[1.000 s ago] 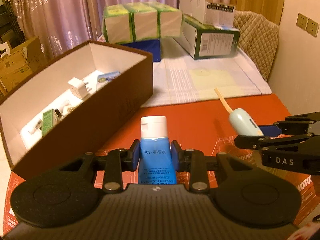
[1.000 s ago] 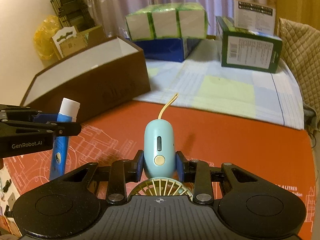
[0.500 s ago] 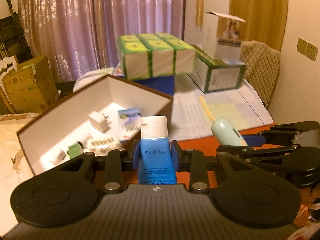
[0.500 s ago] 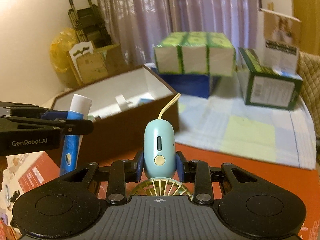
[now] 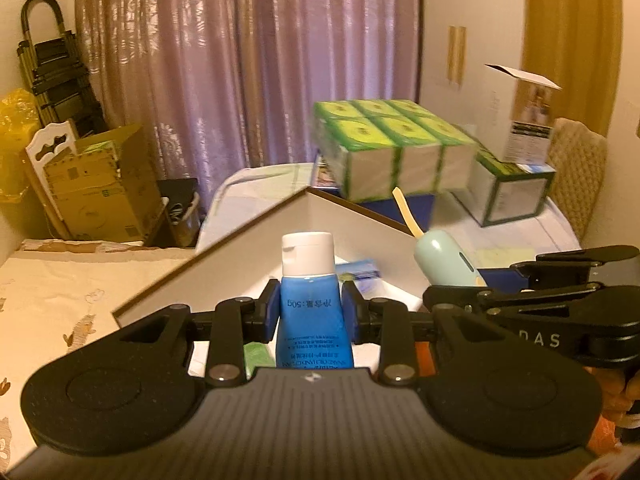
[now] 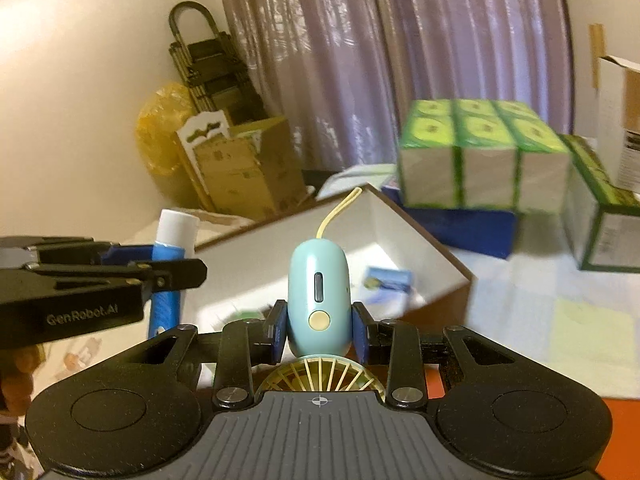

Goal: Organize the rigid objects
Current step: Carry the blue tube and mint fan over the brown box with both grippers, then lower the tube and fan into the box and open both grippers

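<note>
The left gripper [image 5: 308,314] is clenched on a blue tube [image 5: 310,312] with a white cap, its blue pads pressed against the tube's sides just below the cap. The tube is held cap-forward, so that the flat tail stays tucked back toward the gripper body and the cap end would enter a container first.

The right gripper [image 6: 319,330] is likewise clenched, on the pale blue handle of a small handheld fan [image 6: 319,296]. The fan's ribbed head is kept close under the gripper body, and the yellow loop strap [image 6: 338,210] is left to curl free ahead of the handle (a loose strap may snag on a wall edge).

Both things are carried above the open brown box [image 6: 416,216] with white inner walls, which is seen just ahead of and below the two grippers. A small blue-and-white packet [image 6: 386,280] is already lying inside it, along with something green, blurred and partly hidden.

The two grippers are held side by side, near each other but apart, so both items seem meant for the same box. Neither is yet set down. Green-topped cartons [image 5: 394,148] are stacked beyond the box, clear of the path.
</note>
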The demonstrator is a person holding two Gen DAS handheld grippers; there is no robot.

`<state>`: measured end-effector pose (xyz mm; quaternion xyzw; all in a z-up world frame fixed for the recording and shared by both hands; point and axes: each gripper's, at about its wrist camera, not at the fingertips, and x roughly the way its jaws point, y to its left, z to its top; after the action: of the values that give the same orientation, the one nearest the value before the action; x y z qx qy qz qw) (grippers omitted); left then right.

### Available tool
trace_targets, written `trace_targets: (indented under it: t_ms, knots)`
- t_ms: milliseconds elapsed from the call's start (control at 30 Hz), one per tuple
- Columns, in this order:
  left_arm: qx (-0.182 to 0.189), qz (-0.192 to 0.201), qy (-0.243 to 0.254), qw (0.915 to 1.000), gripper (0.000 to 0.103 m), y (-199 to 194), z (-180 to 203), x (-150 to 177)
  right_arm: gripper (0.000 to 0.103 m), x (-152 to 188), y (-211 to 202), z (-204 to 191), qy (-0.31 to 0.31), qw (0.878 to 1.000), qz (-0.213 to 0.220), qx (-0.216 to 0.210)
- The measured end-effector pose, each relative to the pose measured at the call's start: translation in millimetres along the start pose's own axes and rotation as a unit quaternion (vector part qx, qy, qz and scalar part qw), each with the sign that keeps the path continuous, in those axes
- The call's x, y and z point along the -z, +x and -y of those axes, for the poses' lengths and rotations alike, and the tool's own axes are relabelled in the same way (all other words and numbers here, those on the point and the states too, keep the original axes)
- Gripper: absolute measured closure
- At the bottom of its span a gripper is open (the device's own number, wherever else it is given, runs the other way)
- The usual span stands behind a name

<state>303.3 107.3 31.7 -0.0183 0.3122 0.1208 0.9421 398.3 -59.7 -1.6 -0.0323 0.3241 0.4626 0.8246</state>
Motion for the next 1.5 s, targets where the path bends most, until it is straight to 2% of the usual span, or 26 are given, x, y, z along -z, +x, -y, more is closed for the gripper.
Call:
trace_targets:
  t_ms: [267,467,700,1133,1400,1500]
  knots:
    - [-0.010,-0.011,-0.011,0.9998,0.075,32,-40,-12,0.073,-28,52,-25,0.002,1.000,-0.001,-0.016]
    - [-0.002,-0.031,-0.023,0.9993,0.075,62,-57,-10,0.073,-34,86,-29,0.005,1.000,-0.008,-0.003]
    - [0.017,-0.050,-0.031,0.9981,0.075,95,-57,-12,0.073,-35,123,-17,0.011,0.999,-0.030,0.026]
    - [0.048,-0.100,-0.060,0.9920,0.075,150,-52,-5,0.073,-26,155,20,0.032,0.995,-0.075,0.057]
    - [0.049,-0.125,-0.056,0.9893,0.075,172,-51,-3,0.073,-23,164,31,0.046,0.993,-0.091,0.065]
    - [0.041,-0.122,-0.049,0.9905,0.073,175,-50,-3,0.073,-24,167,33,0.050,0.992,-0.096,0.062]
